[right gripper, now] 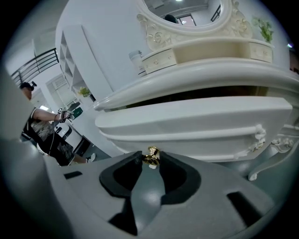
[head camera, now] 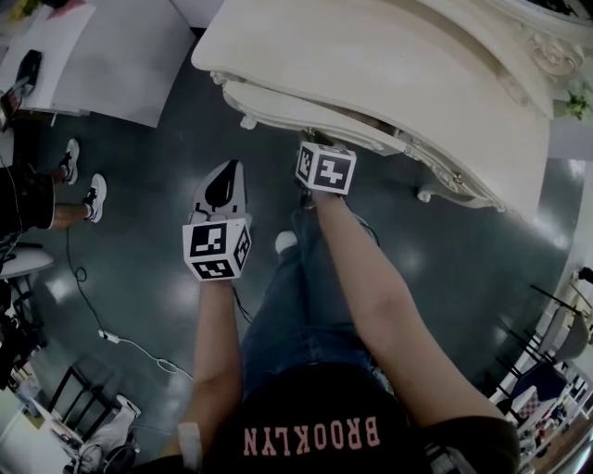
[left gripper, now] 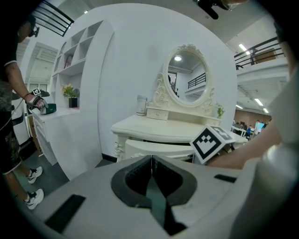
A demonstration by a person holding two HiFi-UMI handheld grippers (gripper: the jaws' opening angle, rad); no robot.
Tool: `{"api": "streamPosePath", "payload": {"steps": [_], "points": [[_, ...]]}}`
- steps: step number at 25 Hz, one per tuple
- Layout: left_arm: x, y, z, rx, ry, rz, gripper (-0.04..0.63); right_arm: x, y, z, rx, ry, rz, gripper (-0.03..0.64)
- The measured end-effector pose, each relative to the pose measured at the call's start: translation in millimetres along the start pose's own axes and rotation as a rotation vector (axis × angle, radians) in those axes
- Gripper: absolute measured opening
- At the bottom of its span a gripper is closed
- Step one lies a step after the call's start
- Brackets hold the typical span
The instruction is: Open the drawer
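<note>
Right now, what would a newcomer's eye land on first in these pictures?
The ornate cream dressing table with its oval mirror fills the view ahead. Under its top, the right tool pinches the small gold knob of the drawer; the left tool hangs shut and empty to its left.

The head view hides the knob (right gripper: 151, 156) — the mirror's (right gripper: 187, 11) top is cropped.

White capitals "BROOKLYN" stand on the person's dark shirt (head camera: 310, 435), upside down in the head view. Black-and-white square markers, not letters, cover the cubes of the left gripper (head camera: 224, 178) and right gripper (head camera: 321, 141). Other print is too small to read.
</note>
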State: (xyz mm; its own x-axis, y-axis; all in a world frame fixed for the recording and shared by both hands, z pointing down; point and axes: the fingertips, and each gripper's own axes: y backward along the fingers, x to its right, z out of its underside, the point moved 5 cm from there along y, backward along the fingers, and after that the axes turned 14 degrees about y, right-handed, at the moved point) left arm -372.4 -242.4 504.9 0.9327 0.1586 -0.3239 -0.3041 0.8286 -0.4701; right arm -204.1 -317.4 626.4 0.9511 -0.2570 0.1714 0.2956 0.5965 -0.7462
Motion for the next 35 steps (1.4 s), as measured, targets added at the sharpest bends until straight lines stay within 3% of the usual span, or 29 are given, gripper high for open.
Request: {"api": "streamPosePath", "payload": {"steps": [20, 35], "points": [[-11.6, 47.5, 17.7, 0.008, -0.023, 0.041, 0.005, -35.2, 27.9, 41.4, -0.015, -0.003, 0.009, 0.101], [-20.7, 70.9, 33.5, 0.007, 0.011, 0.043, 0.005, -57.4, 46.0, 67.6, -0.040, 0.006, -0.004, 0.101]]}}
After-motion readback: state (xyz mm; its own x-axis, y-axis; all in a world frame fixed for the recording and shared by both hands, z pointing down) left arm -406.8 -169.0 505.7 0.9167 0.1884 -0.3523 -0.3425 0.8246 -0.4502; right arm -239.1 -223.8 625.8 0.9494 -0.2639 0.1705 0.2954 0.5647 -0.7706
